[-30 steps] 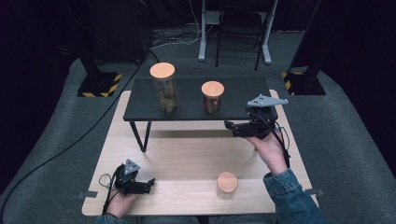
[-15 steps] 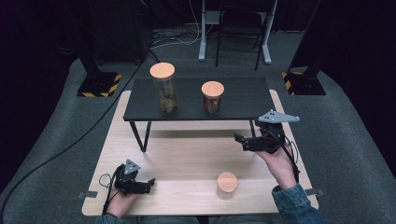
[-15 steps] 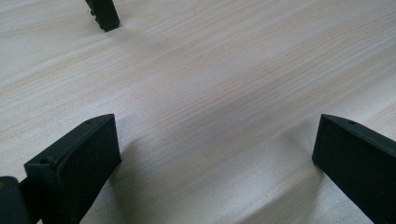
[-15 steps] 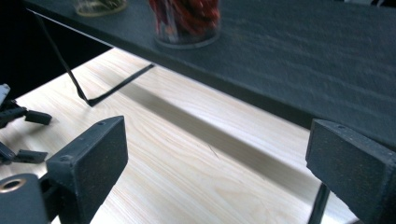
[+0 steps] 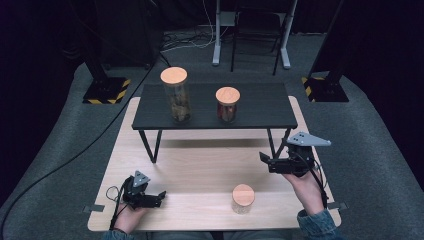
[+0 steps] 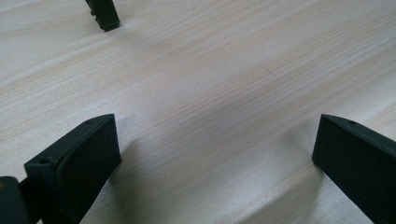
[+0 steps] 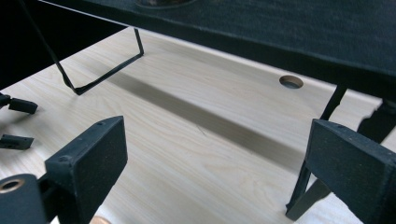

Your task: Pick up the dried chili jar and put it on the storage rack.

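Two jars are already standing on the black shelf (image 5: 260, 107): the tall jar (image 5: 175, 95) toward its left and the short red jar (image 5: 227, 104) near its middle, both upright with cork lids on. The small jar (image 5: 243, 198) is sitting on the light wooden table (image 5: 200, 165) near the front edge, between the two hands and closer to the right one, apart from both grippers. Judging by this layout, the work in hand looks like moving jars up onto the shelf, with two done and this last one left; nothing is gripping it yet.

The small jar is standing upright, so its long axis is running vertically and its cork lid is pointing straight up toward the high camera. Its glass body is largely hidden under the lid from above, so its contents cannot be told.

The right gripper (image 5: 263, 158) is hovering above the table just in front of the shelf's right leg, jaws pointing left across the table, spread wide and holding nothing; in the right gripper view bare wood is lying between the two black pads (image 7: 95, 156), with the shelf's underside above.

The left gripper (image 5: 160, 195) is resting low at the table's front left, jaws spread apart and empty, only wood grain between its pads (image 6: 79, 163)

Next likely step, as a judgement: the right gripper coming down around the small jar's sides
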`<state>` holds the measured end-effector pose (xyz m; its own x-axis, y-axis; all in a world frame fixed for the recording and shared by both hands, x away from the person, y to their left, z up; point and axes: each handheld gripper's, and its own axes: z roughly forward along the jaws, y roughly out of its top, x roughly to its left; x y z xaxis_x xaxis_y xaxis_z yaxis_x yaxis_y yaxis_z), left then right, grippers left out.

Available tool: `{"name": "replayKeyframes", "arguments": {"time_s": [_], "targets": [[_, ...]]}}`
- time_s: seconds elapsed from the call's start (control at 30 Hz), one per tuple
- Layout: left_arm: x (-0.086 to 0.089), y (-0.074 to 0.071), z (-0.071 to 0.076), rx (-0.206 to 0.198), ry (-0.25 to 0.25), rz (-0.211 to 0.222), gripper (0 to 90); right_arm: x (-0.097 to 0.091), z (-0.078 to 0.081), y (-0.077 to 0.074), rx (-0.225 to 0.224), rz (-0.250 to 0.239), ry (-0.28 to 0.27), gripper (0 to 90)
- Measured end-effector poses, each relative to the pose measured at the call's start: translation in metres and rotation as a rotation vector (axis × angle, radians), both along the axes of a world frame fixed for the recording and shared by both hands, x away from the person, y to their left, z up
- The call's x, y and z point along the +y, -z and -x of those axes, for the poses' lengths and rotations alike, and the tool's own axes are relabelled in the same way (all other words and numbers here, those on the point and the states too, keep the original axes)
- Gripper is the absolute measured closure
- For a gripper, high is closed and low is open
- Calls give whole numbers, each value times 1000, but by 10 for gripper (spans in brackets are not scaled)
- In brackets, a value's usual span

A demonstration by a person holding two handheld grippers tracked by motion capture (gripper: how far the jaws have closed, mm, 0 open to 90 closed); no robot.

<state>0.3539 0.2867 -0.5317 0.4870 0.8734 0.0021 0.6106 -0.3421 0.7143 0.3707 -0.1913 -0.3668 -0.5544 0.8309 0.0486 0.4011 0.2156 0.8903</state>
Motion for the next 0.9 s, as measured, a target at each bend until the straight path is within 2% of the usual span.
{"name": "replayKeyframes", "arguments": {"time_s": [0.13,0.33,0.6,0.9], "targets": [[0,0,0,0,0,0,5,-5,6,7,-8,-4,13,44],[0,0,0,-1,-1,0,5,-10,12,22,-14,32,28,46],[0,0,0,0,0,0,5,-25,21,43,-14,6,52,50],[0,0,0,0,-1,0,5,-33,28,67,-4,7,65,52]]}}
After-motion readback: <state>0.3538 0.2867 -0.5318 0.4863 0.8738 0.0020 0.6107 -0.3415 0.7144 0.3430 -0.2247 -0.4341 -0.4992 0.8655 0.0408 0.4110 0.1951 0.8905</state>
